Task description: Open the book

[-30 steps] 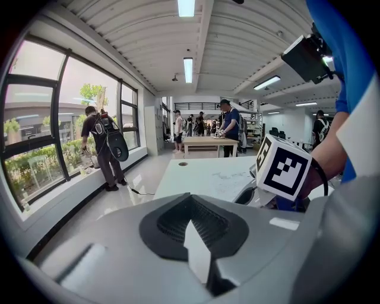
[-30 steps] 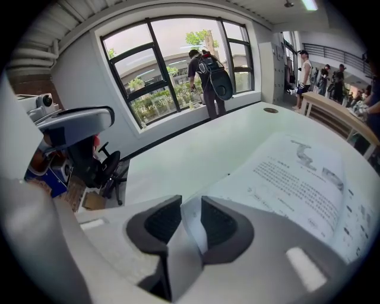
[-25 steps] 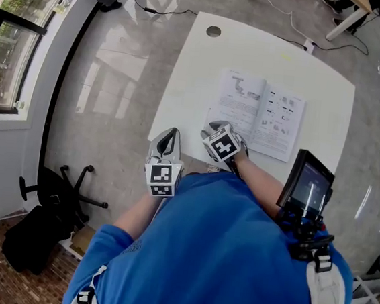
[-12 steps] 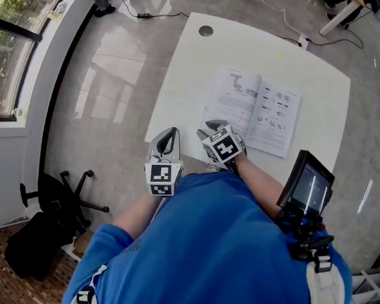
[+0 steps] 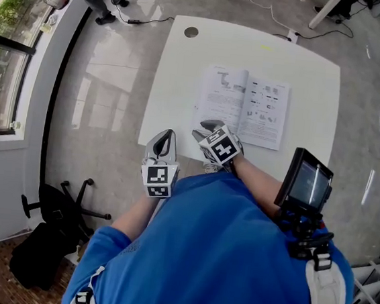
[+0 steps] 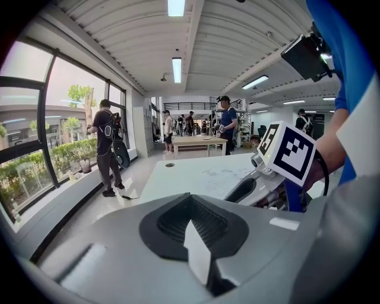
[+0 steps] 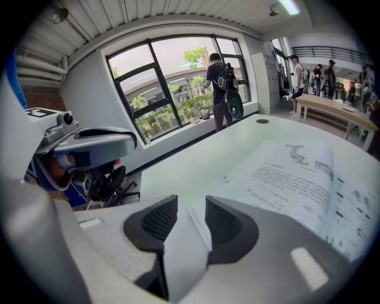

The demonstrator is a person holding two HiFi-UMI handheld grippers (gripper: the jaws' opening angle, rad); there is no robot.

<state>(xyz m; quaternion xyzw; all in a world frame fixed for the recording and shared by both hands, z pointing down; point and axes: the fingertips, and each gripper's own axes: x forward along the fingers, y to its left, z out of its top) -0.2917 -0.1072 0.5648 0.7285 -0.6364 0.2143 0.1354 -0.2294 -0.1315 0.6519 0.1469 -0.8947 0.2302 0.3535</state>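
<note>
Barely anything had shifted since a second back. My left gripper (image 5: 165,138) hung at the table's (image 5: 174,79) near edge, jaws closed, empty. A person (image 6: 105,142) stood by the window (image 6: 53,148). My right gripper (image 5: 207,125), jaws a crack apart and empty, sat just beside the near corner of the book (image 5: 242,106), which lay open on the table.

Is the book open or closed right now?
Open. The book lies flat on the white table, two printed pages spread side by side.
</note>
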